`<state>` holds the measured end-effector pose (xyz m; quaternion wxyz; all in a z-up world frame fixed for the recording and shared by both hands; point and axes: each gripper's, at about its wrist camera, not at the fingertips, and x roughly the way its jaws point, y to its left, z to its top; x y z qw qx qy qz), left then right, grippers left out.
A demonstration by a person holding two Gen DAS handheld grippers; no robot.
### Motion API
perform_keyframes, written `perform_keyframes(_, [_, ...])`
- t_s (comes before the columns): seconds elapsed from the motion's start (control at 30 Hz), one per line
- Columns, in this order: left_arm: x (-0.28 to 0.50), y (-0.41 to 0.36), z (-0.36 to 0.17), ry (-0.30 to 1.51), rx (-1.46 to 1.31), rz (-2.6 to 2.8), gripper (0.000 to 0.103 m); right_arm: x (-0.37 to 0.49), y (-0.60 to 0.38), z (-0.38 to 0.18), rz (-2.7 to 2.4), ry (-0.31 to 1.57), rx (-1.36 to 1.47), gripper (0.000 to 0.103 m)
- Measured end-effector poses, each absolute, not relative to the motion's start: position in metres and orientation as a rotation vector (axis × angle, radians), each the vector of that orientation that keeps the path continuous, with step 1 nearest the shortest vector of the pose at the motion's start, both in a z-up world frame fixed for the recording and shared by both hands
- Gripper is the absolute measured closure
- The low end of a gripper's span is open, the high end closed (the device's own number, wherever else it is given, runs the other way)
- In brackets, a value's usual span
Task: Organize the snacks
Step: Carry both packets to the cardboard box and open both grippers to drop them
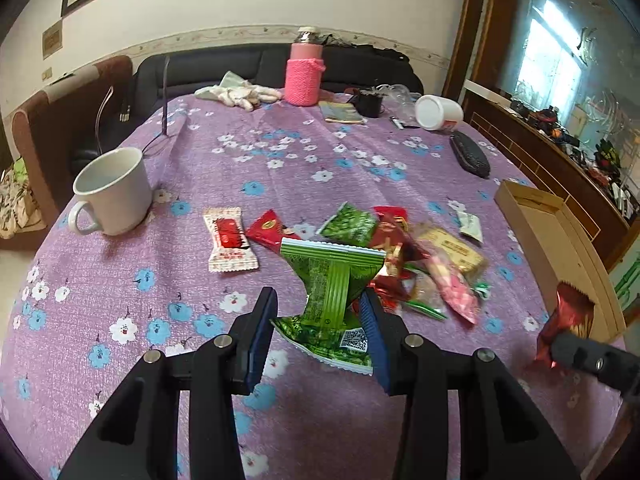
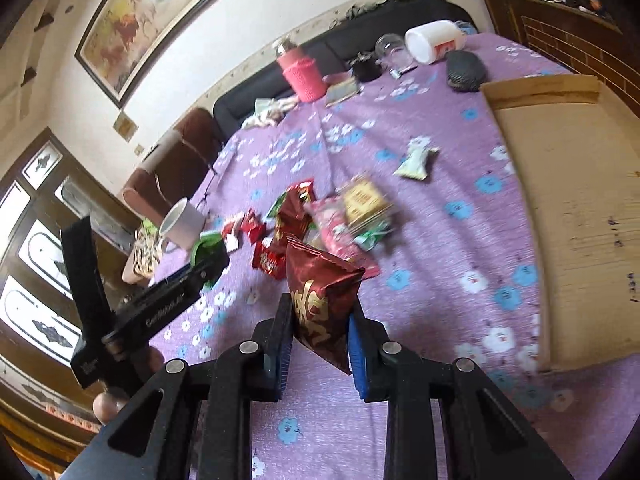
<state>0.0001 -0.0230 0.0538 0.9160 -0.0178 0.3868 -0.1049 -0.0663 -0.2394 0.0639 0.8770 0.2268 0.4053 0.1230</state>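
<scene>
Both wrist views look steeply down, close over one shared snack pile [image 1: 400, 256]

white wall [image 1: 320, 4] with framed painting [image 2: 132, 28], dark sofa [image 1: 224, 68], brown armchair [image 1: 44, 120], bright window [image 1: 552, 60]

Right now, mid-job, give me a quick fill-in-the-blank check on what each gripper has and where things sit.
1. The left gripper is shut on a ____ snack packet.
2. The right gripper is shut on a dark ____ packet.
3. The white mug stands ____ on the floral tablecloth.
4. The cardboard box holds ____ snacks.

Missing words: green; red; upright; no
</scene>
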Motion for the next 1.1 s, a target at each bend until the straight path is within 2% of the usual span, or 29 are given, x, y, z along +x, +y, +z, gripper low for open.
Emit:
perform_keyframes(0.47, [-0.01,-0.104,0.076,0.821,0.045,-0.354,0.062,-0.064,-0.317,0.068,0.169,0.752,0.586,0.077])
perform_keyframes(0.9, [0.018,-0.264,0.083,0.888,0.146,-0.563,0.062,-0.038,-0.442,0.082,-0.039,0.696,0.682,0.077])
perform_keyframes(1.1, [0.049,-0.331,0.06,0.952,0.168,-0.59,0.062,0.007,-0.478,0.076,-0.154,0.754,0.668,0.077])
